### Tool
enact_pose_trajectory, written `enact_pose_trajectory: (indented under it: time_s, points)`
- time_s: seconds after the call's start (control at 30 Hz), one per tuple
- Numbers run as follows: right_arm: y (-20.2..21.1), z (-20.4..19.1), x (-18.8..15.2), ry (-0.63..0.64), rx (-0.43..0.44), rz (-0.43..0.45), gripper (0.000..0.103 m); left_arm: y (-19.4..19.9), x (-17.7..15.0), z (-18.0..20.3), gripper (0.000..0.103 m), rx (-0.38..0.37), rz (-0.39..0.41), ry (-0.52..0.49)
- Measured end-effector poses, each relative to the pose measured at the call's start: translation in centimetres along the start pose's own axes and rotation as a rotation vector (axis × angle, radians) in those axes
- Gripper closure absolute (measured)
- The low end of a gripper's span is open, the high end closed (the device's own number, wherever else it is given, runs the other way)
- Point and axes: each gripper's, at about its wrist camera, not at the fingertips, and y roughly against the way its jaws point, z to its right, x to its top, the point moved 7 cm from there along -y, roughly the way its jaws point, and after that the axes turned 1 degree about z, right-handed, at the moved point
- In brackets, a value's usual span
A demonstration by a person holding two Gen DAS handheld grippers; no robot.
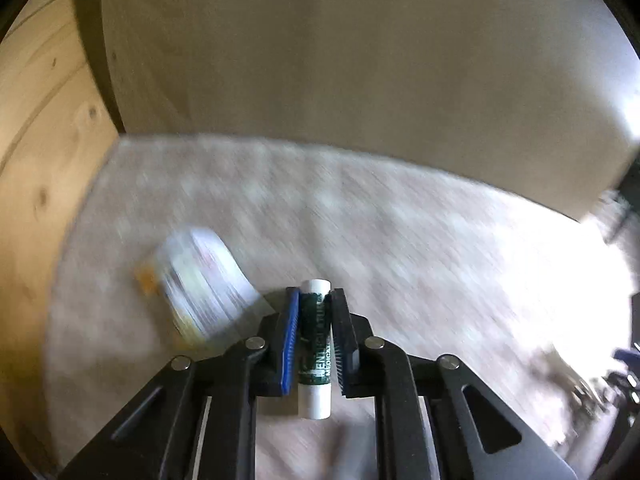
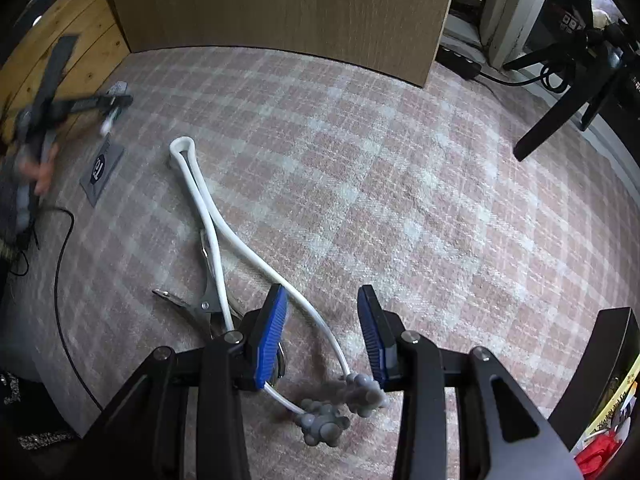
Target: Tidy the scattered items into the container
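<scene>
Green-labelled white lip balm tube (image 1: 316,344) sits clamped between the left gripper's (image 1: 315,300) nearly closed blue pads above plaid carpet (image 1: 400,240). Right gripper (image 2: 322,300) hangs half open, empty, over a white massager (image 2: 208,208).

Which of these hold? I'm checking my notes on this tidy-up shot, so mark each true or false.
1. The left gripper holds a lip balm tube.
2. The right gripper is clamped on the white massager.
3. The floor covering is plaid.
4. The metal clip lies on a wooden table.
1. True: the left gripper is shut on the lip balm tube.
2. False: the right gripper stands open above the white massager, not gripping it.
3. True: the plaid carpet.
4. False: the metal clip lies on the carpet beside the massager.
</scene>
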Motion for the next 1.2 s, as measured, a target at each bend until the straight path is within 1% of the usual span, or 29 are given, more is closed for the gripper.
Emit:
enact_pose_trajectory:
  time_s: [0.03, 0.07, 0.1, 0.13, 0.17, 0.23, 0.3, 0.33, 0.37, 0.4, 0.43, 0.5, 0.57, 0.6, 0.67, 0.77, 0.83, 0.87, 0.9, 0.93, 0.97, 1.0, 1.03, 1.1, 1.13, 1.17, 1.2]
  points:
    - [0.2, -0.1, 0.0, 0.003, 0.005, 0.000, 0.066, 0.5, -2.0, 2.5, 0.088, -0.121, -0.041, -0.026]
    - [0.3, -0.1, 0.1, 0.006, 0.007, 0.001, 0.066, 1.0, -3.8, 4.7, 0.086, -0.207, -0.082, -0.062]
    - [0.6, -0.1, 0.1, 0.009, 0.007, 0.004, 0.066, 1.7, -4.9, 6.0, 0.081, -0.222, -0.086, -0.098]
    - [0.8, -0.2, 0.3, 0.012, 0.008, 0.008, 0.066, 2.4, -5.3, 6.5, 0.075, -0.212, -0.065, -0.122]
    - [1.1, -0.2, 0.4, 0.013, 0.010, 0.014, 0.066, 3.4, -5.1, 6.5, 0.074, -0.200, -0.033, -0.132]
    - [1.8, -0.2, 0.7, 0.012, 0.016, 0.028, 0.066, 4.7, -3.6, 4.6, 0.070, -0.143, 0.030, -0.124]
    - [2.5, -0.2, 1.0, 0.013, 0.022, 0.040, 0.066, 5.2, -0.8, 0.2, 0.071, -0.025, 0.086, -0.063]
    - [2.7, -0.2, 1.1, 0.012, 0.023, 0.044, 0.066, 5.2, 0.5, -2.0, 0.071, 0.025, 0.105, -0.028]
    - [2.9, -0.1, 1.2, 0.009, 0.024, 0.048, 0.066, 5.1, 2.0, -4.9, 0.071, 0.079, 0.111, 0.028]
    - [3.0, 0.0, 1.4, 0.006, 0.026, 0.050, 0.066, 4.6, 3.3, -7.7, 0.072, 0.099, 0.100, 0.094]
    - [3.1, 0.1, 1.5, 0.002, 0.028, 0.051, 0.066, 4.1, 4.2, -9.6, 0.072, 0.103, 0.086, 0.142]
    - [3.3, 0.3, 1.8, -0.007, 0.029, 0.053, 0.066, 2.9, 5.4, -13.1, 0.072, 0.146, 0.061, 0.202]
    - [3.5, 0.6, 2.1, -0.016, 0.033, 0.054, 0.066, 1.7, 5.6, -14.7, 0.073, 0.161, 0.027, 0.209]
    - [3.6, 0.7, 2.2, -0.020, 0.037, 0.055, 0.066, 1.0, 5.4, -15.0, 0.073, 0.156, 0.007, 0.211]
    - [3.9, 0.8, 2.6, -0.029, 0.047, 0.059, 0.066, 0.7, 5.0, -14.9, 0.074, 0.150, 0.013, 0.190]
    - [4.5, 0.4, 3.2, -0.035, 0.070, 0.069, 0.066, 0.9, 3.2, -12.8, 0.074, 0.098, 0.006, 0.144]
    - [4.7, -3.9, 1.0, -0.025, 0.077, 0.080, 0.066, 1.4, 1.1, -10.0, 0.073, 0.036, 0.001, 0.084]
    - [5.2, -5.7, -1.5, -0.017, 0.081, 0.086, 0.066, 1.7, -0.1, -8.4, 0.073, -0.007, -0.006, 0.055]
    - [5.7, -6.4, -2.7, -0.007, 0.086, 0.095, 0.066, 2.0, -1.2, -7.1, 0.073, -0.036, -0.009, 0.033]
    - [6.2, -6.6, -2.7, 0.005, 0.089, 0.106, 0.066, 2.3, -2.5, -5.4, 0.073, -0.064, -0.013, 0.012]
    - [6.6, -6.9, -2.7, 0.014, 0.094, 0.114, 0.066, 2.7, -3.9, -3.5, 0.073, -0.116, -0.026, -0.002]
    - [6.9, -7.4, -2.9, 0.023, 0.103, 0.116, 0.066, 2.9, -5.1, -1.8, 0.076, -0.169, -0.043, -0.011]
    - [6.4, -6.9, -2.5, 0.035, 0.109, 0.110, 0.066, 3.3, -6.3, -0.1, 0.088, -0.199, -0.049, -0.019]
    - [5.9, -6.6, -2.9, 0.058, 0.090, 0.093, 0.066, 4.6, -8.2, 2.8, 0.103, -0.251, -0.045, -0.029]
    - [5.6, -6.4, -3.2, 0.067, 0.083, 0.084, 0.066, 5.3, -8.9, 4.1, 0.103, -0.299, -0.043, -0.035]
    - [5.6, -6.3, -3.6, 0.073, 0.080, 0.072, 0.066, 6.4, -9.7, 5.9, 0.102, -0.350, -0.044, -0.064]
    - [5.6, -6.2, -4.2, 0.075, 0.076, 0.058, 0.066, 7.2, -10.2, 7.4, 0.096, -0.358, -0.031, -0.105]
